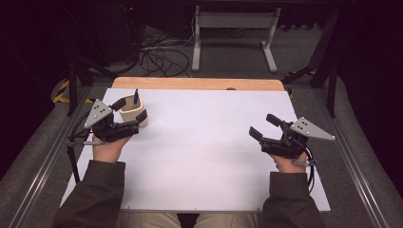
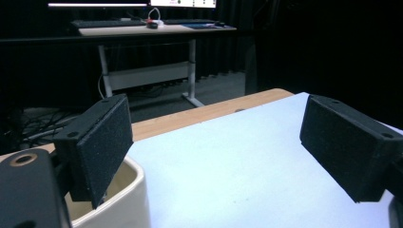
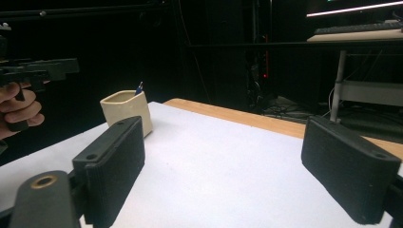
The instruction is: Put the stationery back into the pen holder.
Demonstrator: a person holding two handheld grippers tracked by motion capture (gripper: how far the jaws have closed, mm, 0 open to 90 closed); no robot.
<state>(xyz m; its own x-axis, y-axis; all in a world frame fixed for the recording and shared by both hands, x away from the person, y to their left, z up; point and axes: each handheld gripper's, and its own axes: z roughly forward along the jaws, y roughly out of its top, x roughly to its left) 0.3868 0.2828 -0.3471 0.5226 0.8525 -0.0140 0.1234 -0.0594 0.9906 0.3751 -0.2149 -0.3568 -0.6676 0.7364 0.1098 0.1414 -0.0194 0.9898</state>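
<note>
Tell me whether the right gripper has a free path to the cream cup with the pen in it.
Probably yes. Bare white mat lies between the right gripper and the cup, but the left gripper sits open right beside the cup and may crowd it.

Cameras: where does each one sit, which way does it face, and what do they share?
High view: above the table, looking forward and down; forearms, left gripper, right gripper.
Left gripper view: along its open jaws, beige cup beside.
Right gripper view: along its open jaws toward the cup and pen.
Shared: cup, table.
</note>
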